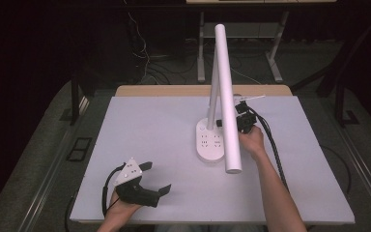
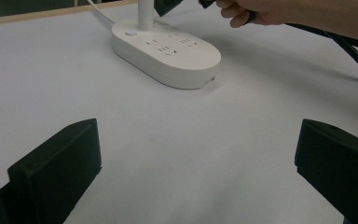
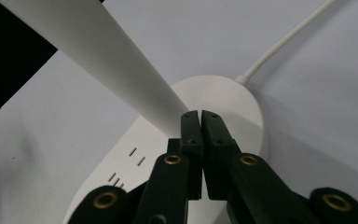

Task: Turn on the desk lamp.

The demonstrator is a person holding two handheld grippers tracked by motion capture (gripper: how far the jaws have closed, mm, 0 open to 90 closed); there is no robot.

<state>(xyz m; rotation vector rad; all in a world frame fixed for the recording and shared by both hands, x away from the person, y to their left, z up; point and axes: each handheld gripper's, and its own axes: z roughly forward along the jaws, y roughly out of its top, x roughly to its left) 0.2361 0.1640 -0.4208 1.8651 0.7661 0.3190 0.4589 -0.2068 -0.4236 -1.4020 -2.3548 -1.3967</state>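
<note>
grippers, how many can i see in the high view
2. The left gripper lies low at the table's near left, jaws wide open. The right gripper sits beside the desk lamp, jaws shut.

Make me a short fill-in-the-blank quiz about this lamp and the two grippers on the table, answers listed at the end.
1. The left gripper rests near the table's front edge with its fingers ____.
2. The right gripper has its fingers ____ together, beside the lamp.
3. The lamp base has power ____ built into its top.
4. The lamp and its base are coloured ____.

Missing words: open; closed; sockets; white
</note>
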